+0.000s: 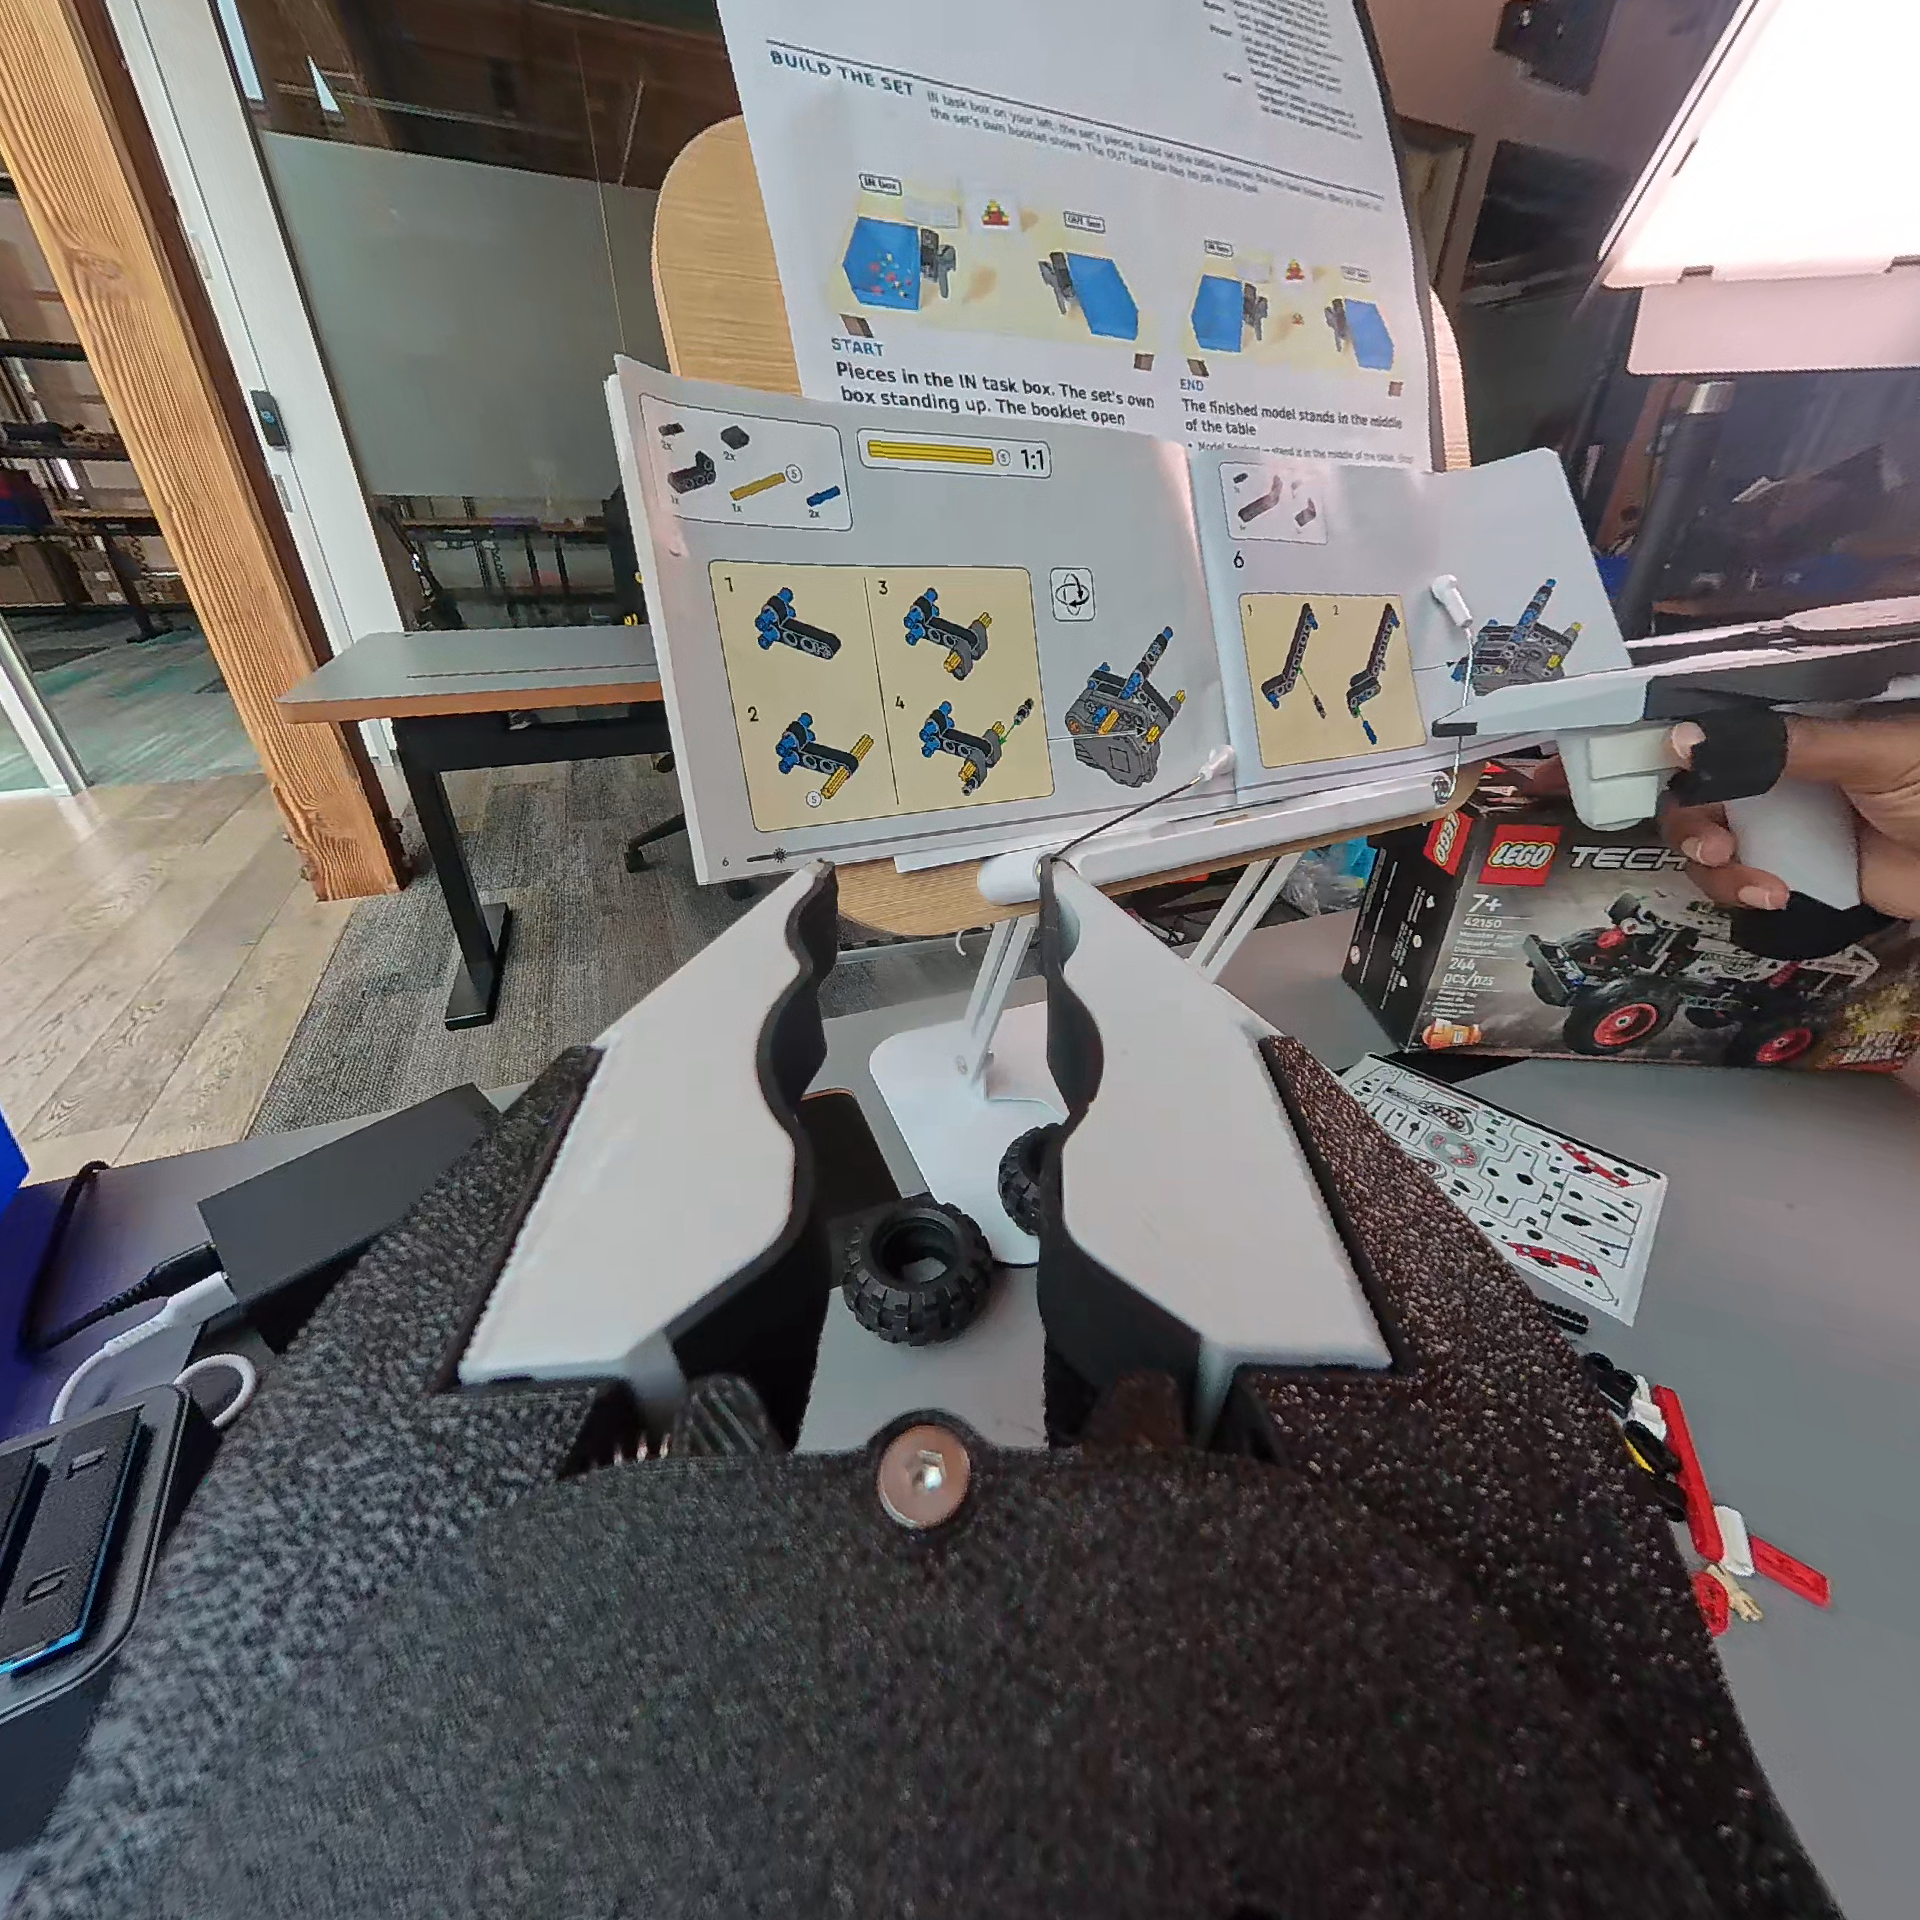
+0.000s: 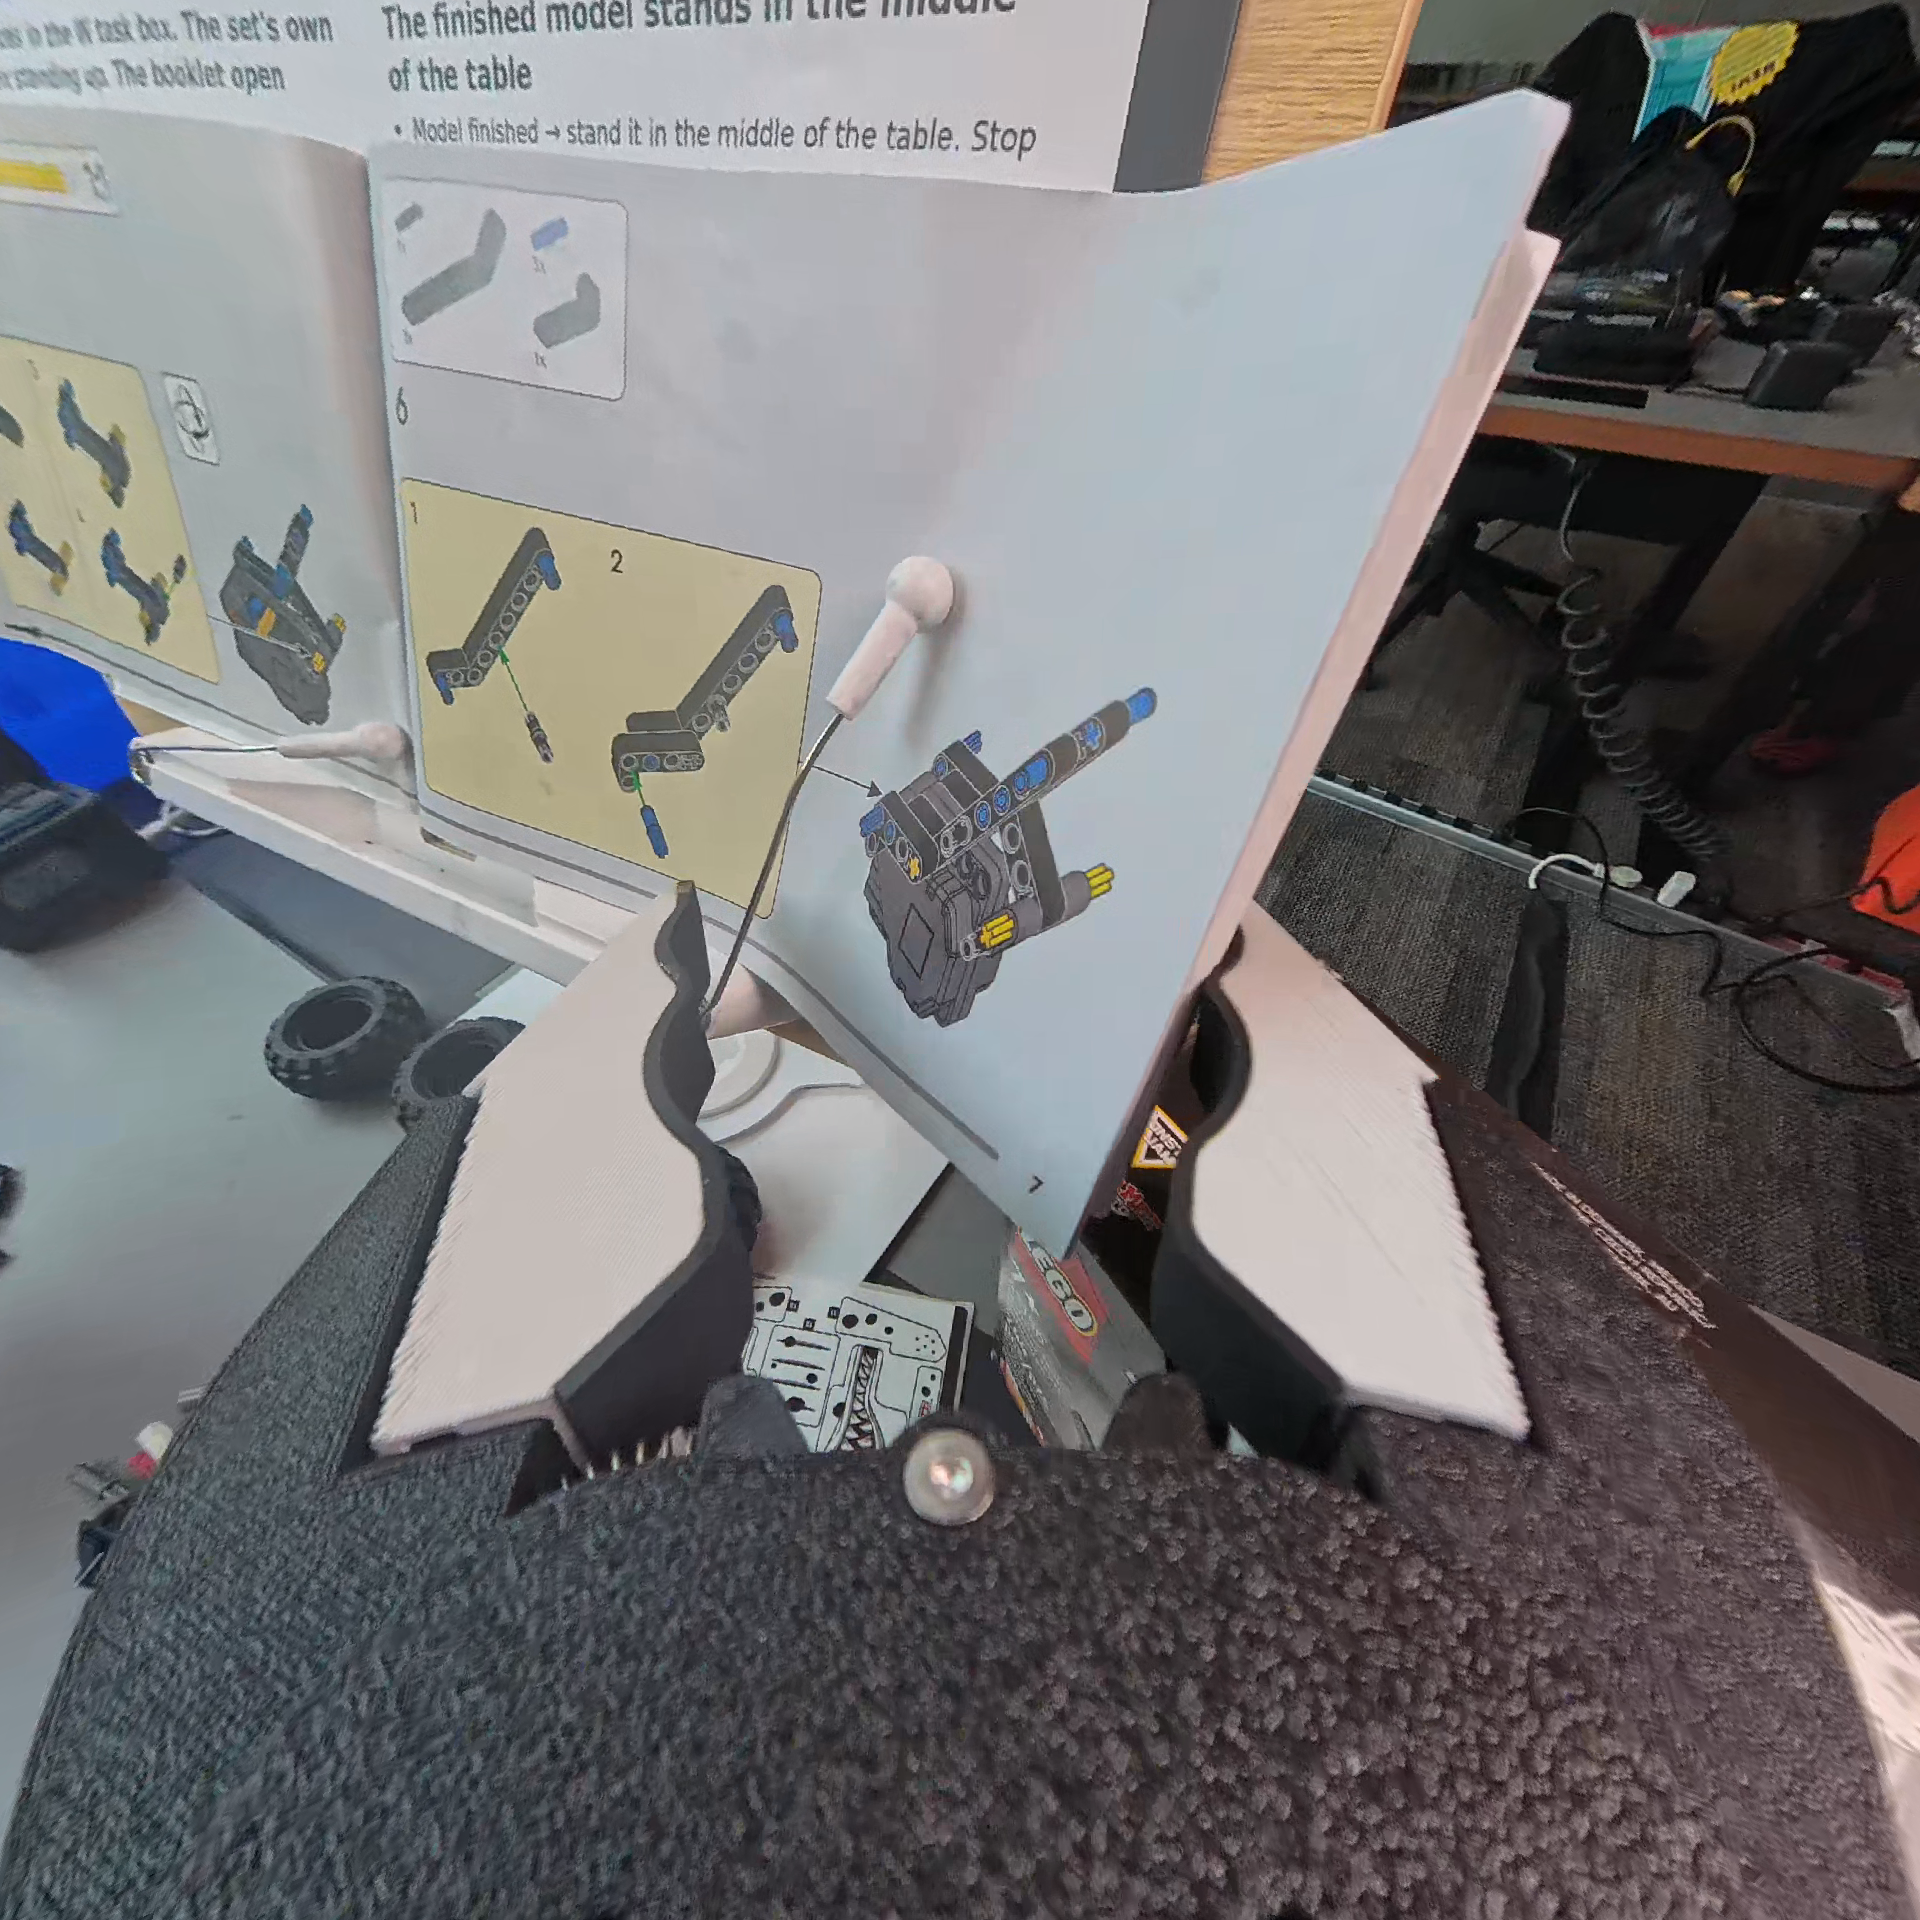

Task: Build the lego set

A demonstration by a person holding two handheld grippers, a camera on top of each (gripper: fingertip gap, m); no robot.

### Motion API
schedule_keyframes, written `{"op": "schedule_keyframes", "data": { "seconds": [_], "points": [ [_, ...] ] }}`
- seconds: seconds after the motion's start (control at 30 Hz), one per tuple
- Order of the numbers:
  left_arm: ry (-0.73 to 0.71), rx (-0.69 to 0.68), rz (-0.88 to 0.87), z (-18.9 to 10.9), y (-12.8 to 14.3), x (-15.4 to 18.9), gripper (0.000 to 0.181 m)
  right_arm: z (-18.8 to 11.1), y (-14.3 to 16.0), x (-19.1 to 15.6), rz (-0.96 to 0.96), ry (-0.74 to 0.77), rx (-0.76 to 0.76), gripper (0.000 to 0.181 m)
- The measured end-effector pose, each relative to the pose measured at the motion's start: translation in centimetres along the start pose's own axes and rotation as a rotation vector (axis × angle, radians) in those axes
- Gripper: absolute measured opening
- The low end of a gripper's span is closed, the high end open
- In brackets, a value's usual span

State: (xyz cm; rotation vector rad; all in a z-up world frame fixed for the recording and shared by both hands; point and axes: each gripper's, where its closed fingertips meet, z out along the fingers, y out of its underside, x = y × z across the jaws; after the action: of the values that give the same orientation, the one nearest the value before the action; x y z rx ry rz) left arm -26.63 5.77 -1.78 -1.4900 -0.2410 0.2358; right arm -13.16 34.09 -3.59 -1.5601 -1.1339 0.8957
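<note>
The instruction booklet (image 1: 914, 644) is standing open on a white stand (image 1: 1143, 831) at the back of the grey table (image 1: 1766, 1351), and two wire page clips with white tips are pressing on its pages. Its right-hand page (image 2: 1039, 520) is curling forward off the stand. You are reaching your right gripper (image 2: 951, 935) up to that page: the jaws are standing wide apart, and the lower corner of the page is hanging down between them, close to the right finger (image 2: 1340, 1143). You are not pinching anything there. In the left wrist view your hand (image 1: 1829, 790) is wrapping around the white handle of that gripper, just in front of the page's outer edge.

You are holding your left gripper (image 1: 935, 883) low over the table, pointing at the stand's foot. Its jaws are moderately apart and are gripping nothing. Between them, down on the table, a black rubber tyre (image 1: 914, 1283) is lying flat, and a second tyre (image 1: 1023, 1179) is peeking out from behind the right finger.

To the right, the set's box (image 1: 1558, 956) is lying behind a sticker sheet (image 1: 1507, 1184). A small heap of red, white, black and yellow pieces (image 1: 1704, 1517) is sitting near the table's right edge. A large printed task sheet (image 1: 1070, 208) is hanging behind the booklet. On the left, a black power brick (image 1: 312, 1205) with cables is resting on the table.
</note>
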Motion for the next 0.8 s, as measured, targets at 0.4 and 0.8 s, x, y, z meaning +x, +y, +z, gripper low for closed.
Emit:
{"op": "schedule_keyframes", "data": {
  "seconds": [0.4,0.8],
  "points": [
    [-0.039,0.036,0.071,2.1,-3.8,-2.2,0.001,-12.2,1.6,-6.9,-0.048,-0.039,0.136,0.079],
    [-0.190,-0.008,0.132,9.2,-7.4,-6.8,0.000,-25.9,13.9,-17.1,0.022,-0.086,0.124,0.042]
  ]
}}
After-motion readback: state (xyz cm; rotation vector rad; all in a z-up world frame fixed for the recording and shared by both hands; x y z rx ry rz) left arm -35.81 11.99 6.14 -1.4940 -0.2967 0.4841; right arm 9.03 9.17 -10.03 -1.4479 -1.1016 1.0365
